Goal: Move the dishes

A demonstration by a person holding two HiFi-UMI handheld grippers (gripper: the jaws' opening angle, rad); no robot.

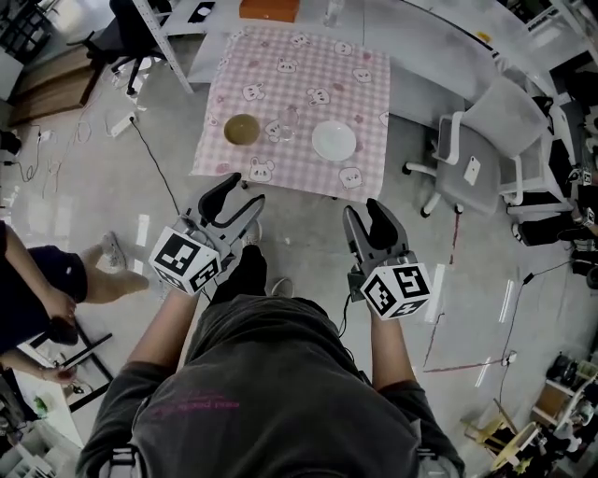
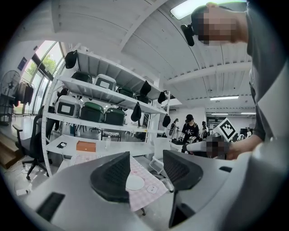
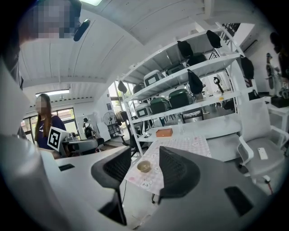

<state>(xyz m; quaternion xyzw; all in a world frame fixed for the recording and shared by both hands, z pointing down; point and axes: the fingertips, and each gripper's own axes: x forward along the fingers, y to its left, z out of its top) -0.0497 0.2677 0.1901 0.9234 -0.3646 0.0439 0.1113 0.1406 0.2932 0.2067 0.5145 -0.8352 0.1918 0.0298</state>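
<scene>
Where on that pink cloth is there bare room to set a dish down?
The far half of the pink cloth is bare, from the row of dishes back toward the orange box. A narrow bare strip also runs along the near edge. It is crowded in the near row, where the brown bowl, clear glass and white plate sit close together.

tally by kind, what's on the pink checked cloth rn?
Brown bowl: 1
White plate: 1
Clear glass, faint, between those two: 1
Total: 3, all on the pink cloth
</scene>
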